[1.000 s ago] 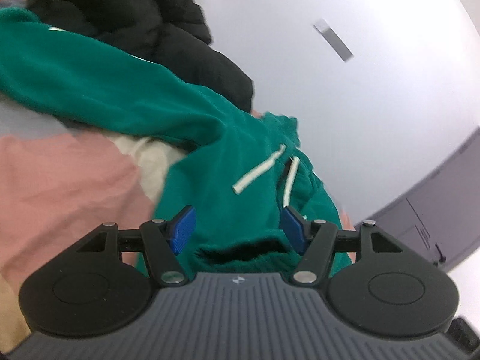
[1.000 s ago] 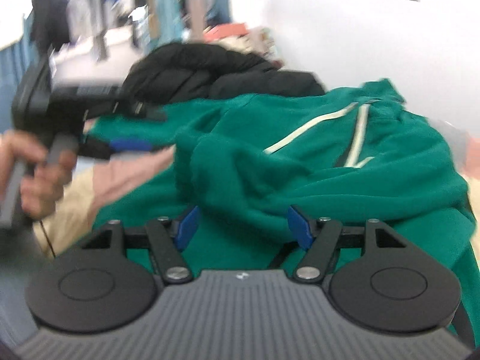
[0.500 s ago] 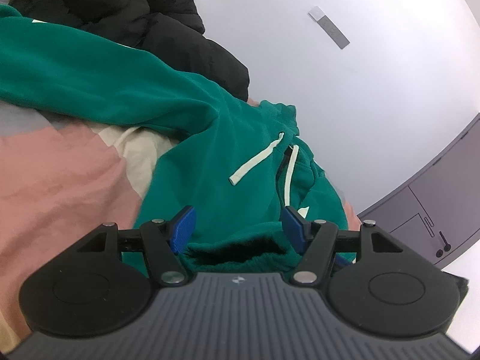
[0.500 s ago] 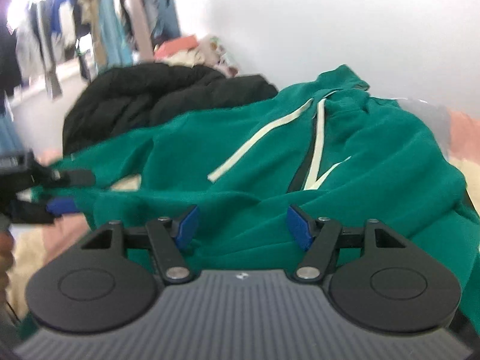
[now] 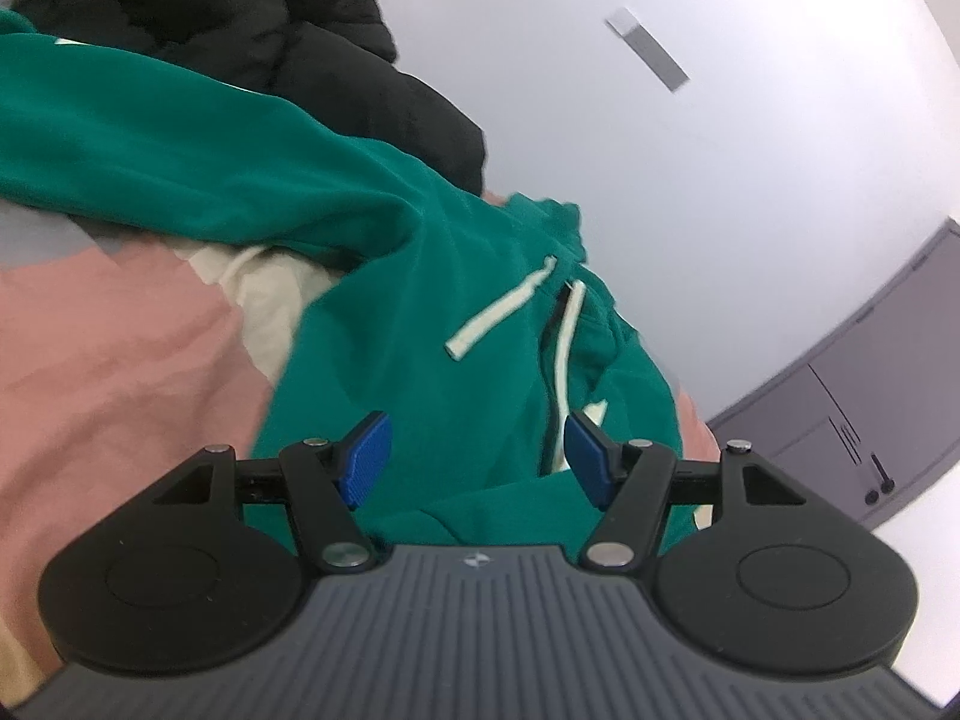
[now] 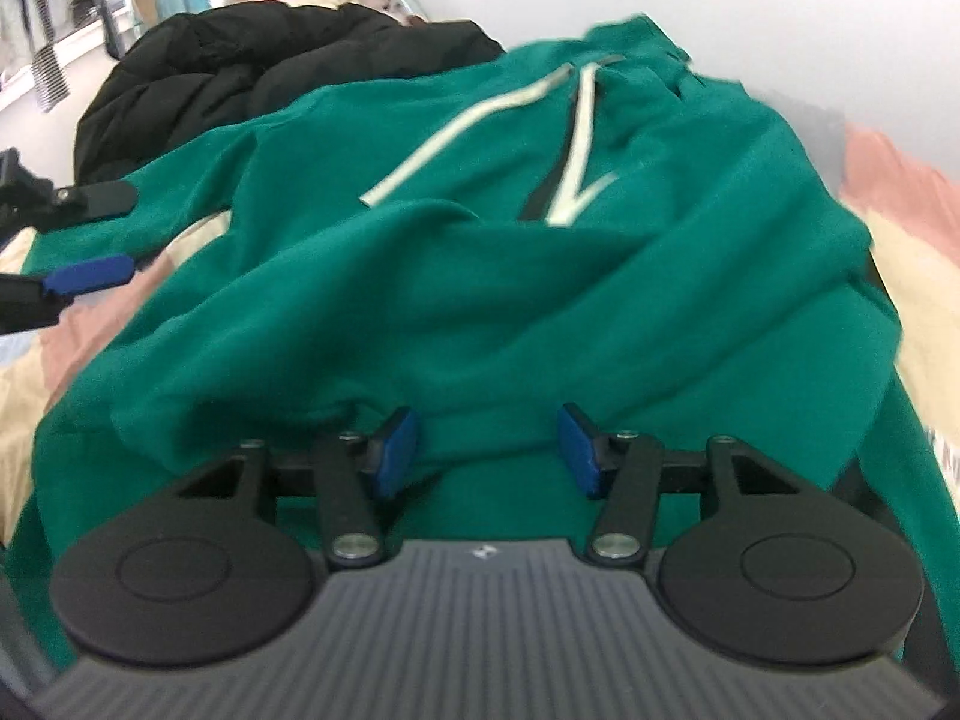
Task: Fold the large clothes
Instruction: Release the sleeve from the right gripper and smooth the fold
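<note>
A green hoodie (image 5: 432,276) with white drawstrings (image 5: 501,315) lies spread on a bed, one sleeve stretched out to the left. My left gripper (image 5: 477,459) hovers open at its lower edge; a green fold lies between the blue pads, which stand clear of it. In the right wrist view the hoodie (image 6: 540,276) fills the middle and its drawstrings (image 6: 462,120) lie at the far end. My right gripper (image 6: 486,450) sits low over the near fabric. Its jaws are closing with green cloth between them, and the pads do not press on it. The left gripper (image 6: 99,234) shows at that view's left edge.
A black padded jacket (image 5: 240,30) is heaped behind the hoodie, also the black jacket (image 6: 270,54) in the right view. The bed cover (image 5: 120,360) is pink, beige and grey. A white wall and a grey cabinet (image 5: 870,390) stand to the right. Hanging clothes (image 6: 36,30) are far left.
My right gripper has come down and closer to the hoodie, and its jaws have narrowed. The left gripper has barely shifted and stays equally wide.
</note>
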Available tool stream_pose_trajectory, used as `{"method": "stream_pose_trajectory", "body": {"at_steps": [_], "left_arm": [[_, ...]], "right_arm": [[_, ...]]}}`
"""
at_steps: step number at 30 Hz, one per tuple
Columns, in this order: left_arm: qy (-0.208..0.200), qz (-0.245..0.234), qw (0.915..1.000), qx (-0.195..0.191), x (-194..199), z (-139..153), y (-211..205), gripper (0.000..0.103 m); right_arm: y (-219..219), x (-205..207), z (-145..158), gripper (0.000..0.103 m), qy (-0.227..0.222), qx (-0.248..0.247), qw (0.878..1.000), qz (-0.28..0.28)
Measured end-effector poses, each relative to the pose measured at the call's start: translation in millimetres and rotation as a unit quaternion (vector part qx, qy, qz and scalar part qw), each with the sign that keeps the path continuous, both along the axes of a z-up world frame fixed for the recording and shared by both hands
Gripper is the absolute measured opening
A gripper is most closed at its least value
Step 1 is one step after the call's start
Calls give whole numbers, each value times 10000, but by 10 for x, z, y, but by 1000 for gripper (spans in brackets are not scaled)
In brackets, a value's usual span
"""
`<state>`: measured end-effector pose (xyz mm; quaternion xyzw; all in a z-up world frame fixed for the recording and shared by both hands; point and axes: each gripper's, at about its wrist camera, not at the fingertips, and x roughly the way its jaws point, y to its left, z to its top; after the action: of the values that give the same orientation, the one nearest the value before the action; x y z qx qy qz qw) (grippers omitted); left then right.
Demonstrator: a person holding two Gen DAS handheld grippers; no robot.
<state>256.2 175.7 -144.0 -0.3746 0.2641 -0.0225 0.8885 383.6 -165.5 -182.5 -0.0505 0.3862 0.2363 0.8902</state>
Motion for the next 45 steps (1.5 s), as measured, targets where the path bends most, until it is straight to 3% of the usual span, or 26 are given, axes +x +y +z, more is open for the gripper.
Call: {"method": "stream_pose_trajectory", "body": {"at_steps": [4,7,10,15,18,22,26,27,29,31,35,38,40,43,45], "left_arm": [[62,-279,9995,156,38,-26,-148,69],[131,-546,9980,305,76,-48,-276,69],[284,-819,9949,524,124,-86,-404,69],[863,-1221,9834,1025,216,-246,-638,69],[993,-1297,9790,1217,219,-291,-704,69],[938,-1287,9803,1172,196,-273,-678,69],[687,-1145,9882,749,148,-216,-526,69],[599,-1094,9900,660,129,-196,-490,69],[418,-986,9927,557,83,-135,-432,69],[224,-882,9948,467,49,-84,-386,70],[-37,-895,9953,360,53,-31,-382,70],[-177,-1039,9931,509,79,-18,-481,70],[-252,-1183,9907,630,120,-19,-559,70],[-331,-1364,9873,745,164,-36,-679,70],[-319,-1447,9860,771,192,-62,-732,70]], "right_arm": [[-225,47,35,56,248,705,9962,-457],[-392,135,69,64,331,1129,9886,-940],[-535,208,62,65,368,1536,9798,-1226],[-738,379,-38,65,629,2232,9572,-1731],[-849,480,-108,79,783,2606,9421,-1958],[-931,595,-185,79,939,3021,9257,-2074],[-934,735,-252,78,967,3170,9188,-2145],[-936,782,-261,75,958,3205,9181,-2128],[-932,869,-263,59,914,3272,9168,-2098],[-939,959,-248,22,861,3260,9170,-2129],[-1058,1085,-90,14,334,3371,9177,-2075],[-1335,1113,52,14,-149,3660,9008,-2330],[-1539,1146,88,14,-359,3574,8958,-2619],[-1795,1192,-1,14,-403,3409,8930,-2909],[-1910,1224,-131,17,-101,3402,8874,-3109]]}}
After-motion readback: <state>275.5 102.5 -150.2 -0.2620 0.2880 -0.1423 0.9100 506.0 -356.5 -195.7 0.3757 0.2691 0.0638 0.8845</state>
